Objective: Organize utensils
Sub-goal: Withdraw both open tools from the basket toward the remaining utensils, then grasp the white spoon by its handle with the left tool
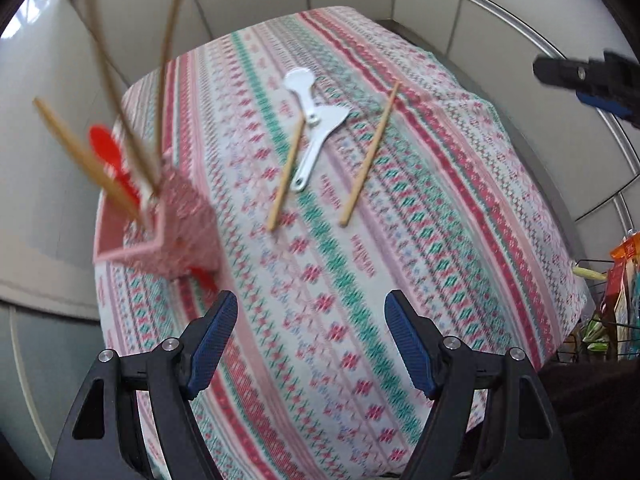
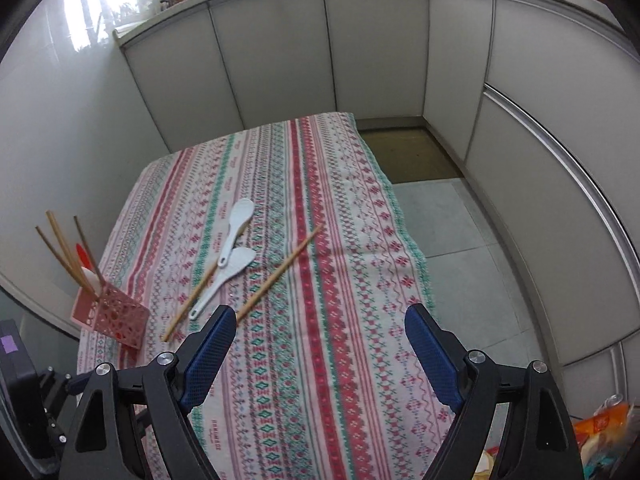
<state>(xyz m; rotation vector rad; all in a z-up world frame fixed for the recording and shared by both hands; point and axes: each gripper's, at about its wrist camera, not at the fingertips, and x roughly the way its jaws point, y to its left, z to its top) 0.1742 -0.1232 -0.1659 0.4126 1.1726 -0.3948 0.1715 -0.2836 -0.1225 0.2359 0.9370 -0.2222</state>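
Observation:
A pink perforated utensil holder (image 1: 176, 228) (image 2: 116, 316) stands at the table's left edge with several chopsticks (image 1: 100, 100) (image 2: 64, 252) and a red spoon (image 1: 112, 156) in it. Two white rice paddles (image 1: 316, 128) (image 2: 236, 248) lie crossed mid-table. Beside them lie two loose chopsticks, one left (image 1: 286, 172) (image 2: 192, 300), one right (image 1: 370, 156) (image 2: 280, 270). My left gripper (image 1: 312, 332) hangs open and empty above the cloth, nearer than the utensils. My right gripper (image 2: 320, 344) is open and empty too, its left finger just short of the right chopstick's end.
The table wears a striped patterned cloth (image 1: 420, 240) (image 2: 328, 260). White cabinets (image 2: 360, 48) surround it on the far and right sides. A wire rack with packets (image 1: 616, 300) stands right of the table. The right gripper's body (image 1: 592, 80) shows in the left wrist view's upper right.

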